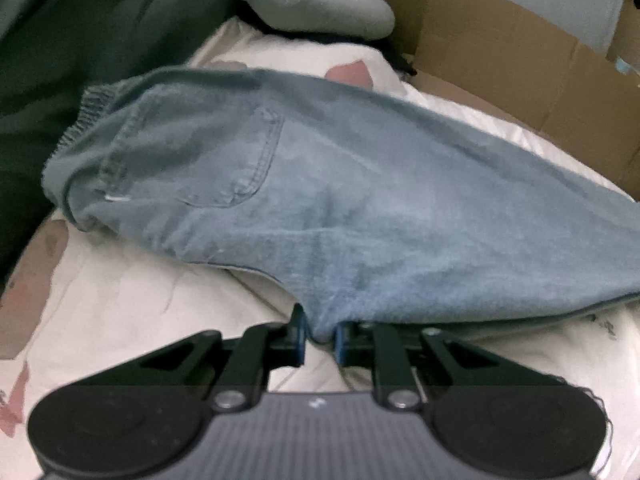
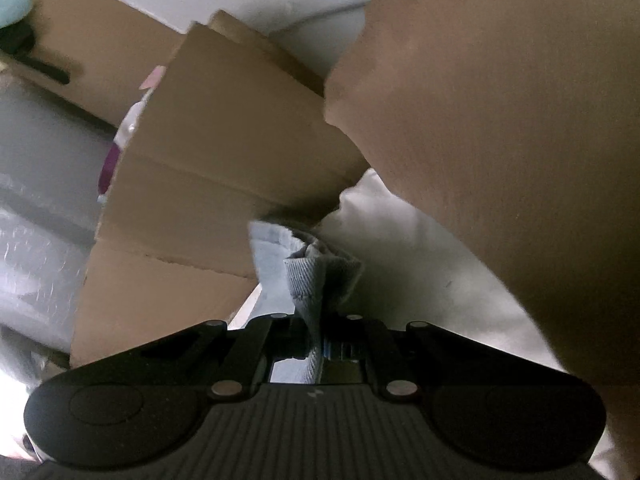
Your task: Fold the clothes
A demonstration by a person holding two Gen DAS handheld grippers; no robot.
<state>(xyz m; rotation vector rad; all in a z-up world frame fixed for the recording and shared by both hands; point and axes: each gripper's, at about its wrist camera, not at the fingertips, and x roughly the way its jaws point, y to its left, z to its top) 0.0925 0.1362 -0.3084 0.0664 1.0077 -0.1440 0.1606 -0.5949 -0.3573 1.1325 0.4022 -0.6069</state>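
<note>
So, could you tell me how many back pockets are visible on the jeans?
1. A stitched back pocket sits near the waistband of the jeans in the left wrist view. A second may be hidden in the fold; the right wrist view shows only a pinched edge.

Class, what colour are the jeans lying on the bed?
Light blue denim jeans, clearest in the left wrist view.

We see that our left gripper has black angular linkage arms, silver round pivot screws, blue pads and a ribbed grey body. Our right gripper is built alike, flanked by two black discs.
</note>
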